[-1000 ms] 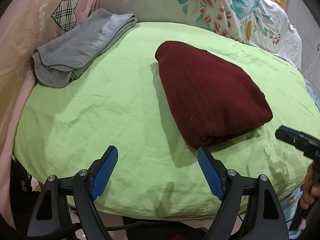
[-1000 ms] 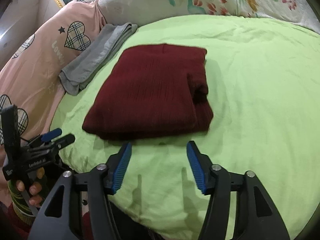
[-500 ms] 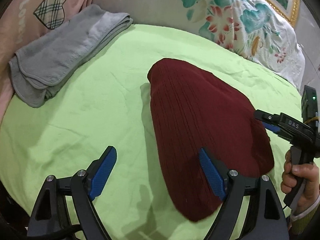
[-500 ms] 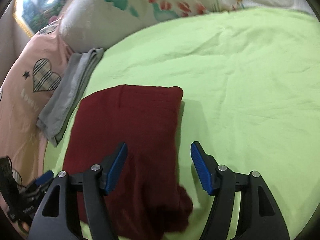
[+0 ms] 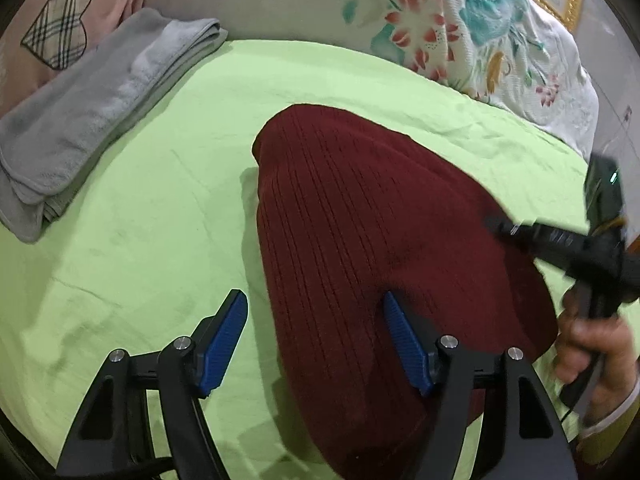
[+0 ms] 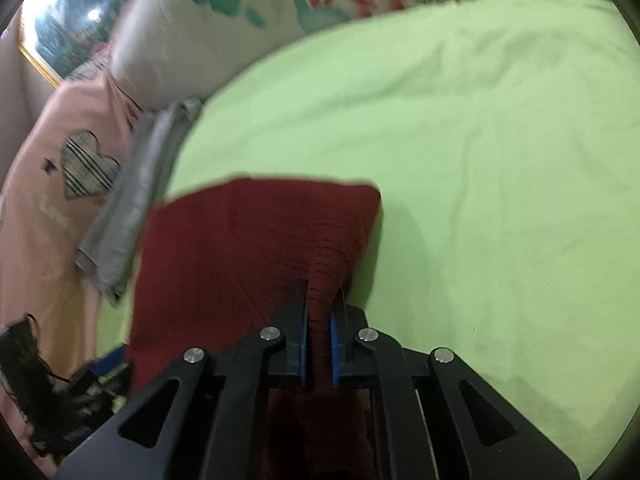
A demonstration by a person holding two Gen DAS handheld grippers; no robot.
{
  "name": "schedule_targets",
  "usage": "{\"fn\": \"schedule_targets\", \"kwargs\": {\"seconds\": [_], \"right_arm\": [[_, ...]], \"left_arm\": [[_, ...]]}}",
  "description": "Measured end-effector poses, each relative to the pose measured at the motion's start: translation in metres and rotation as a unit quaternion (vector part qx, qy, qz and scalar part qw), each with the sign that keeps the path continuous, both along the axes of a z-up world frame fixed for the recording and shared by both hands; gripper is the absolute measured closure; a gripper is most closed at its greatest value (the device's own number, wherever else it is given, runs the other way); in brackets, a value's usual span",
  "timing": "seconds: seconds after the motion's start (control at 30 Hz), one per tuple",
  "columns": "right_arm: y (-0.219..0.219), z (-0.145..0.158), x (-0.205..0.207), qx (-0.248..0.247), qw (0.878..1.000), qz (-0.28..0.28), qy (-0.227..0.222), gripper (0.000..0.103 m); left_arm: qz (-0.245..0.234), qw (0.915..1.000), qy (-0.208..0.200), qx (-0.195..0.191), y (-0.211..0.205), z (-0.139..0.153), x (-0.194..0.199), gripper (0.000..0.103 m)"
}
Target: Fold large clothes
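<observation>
On a bed with a lime-green sheet [image 5: 132, 216], the right gripper [image 6: 318, 344] pinches a near edge of the folded maroon knit sweater [image 5: 360, 216] while the left gripper [image 5: 316, 336] hovers wide open over its near end (likely mid-fold), so next it must grasp too.

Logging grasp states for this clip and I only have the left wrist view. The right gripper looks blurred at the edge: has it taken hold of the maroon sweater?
Observer: Yes. In the right wrist view the right gripper has its jaws shut on a bunched fold of the maroon sweater.
Reviewer: Which part of it?
Observer: The near right side; the knit puckers toward the blue pads.
Reviewer: Anything beyond it on that side?
Observer: Only bare green sheet to its right.
</observation>
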State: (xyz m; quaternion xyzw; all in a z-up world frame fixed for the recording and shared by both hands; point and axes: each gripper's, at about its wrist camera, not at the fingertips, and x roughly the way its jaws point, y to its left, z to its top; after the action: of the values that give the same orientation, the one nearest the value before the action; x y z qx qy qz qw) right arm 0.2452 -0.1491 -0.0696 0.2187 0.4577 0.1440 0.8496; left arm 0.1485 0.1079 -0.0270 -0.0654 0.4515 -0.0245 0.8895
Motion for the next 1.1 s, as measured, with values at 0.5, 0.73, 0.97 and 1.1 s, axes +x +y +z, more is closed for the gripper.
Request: {"fn": "schedule_targets", "kwargs": {"seconds": [0.5, 0.73, 0.97, 1.1], "right_arm": [[-0.004, 0.065, -0.075, -0.013, 0.997, 0.003, -0.080, 0.037], [0.012, 0.061, -0.133, -0.058, 0.994, 0.058, -0.077, 0.027], [0.026, 0.030, -0.187, -0.121, 0.986, 0.109, -0.039, 0.025], [0.031, 0.016, -0.203, -0.129, 0.983, 0.128, -0.015, 0.025]], "left_arm": [[0.055, 0.9982, -0.003, 0.022, 0.009, 0.020, -0.048, 0.019], [0.053, 0.9947, 0.001, 0.088, 0.009, 0.009, -0.099, 0.019], [0.044, 0.9866, 0.056, 0.147, 0.008, -0.035, -0.142, 0.019], [0.036, 0.9812, 0.056, 0.181, -0.004, -0.039, -0.155, 0.019]]}}
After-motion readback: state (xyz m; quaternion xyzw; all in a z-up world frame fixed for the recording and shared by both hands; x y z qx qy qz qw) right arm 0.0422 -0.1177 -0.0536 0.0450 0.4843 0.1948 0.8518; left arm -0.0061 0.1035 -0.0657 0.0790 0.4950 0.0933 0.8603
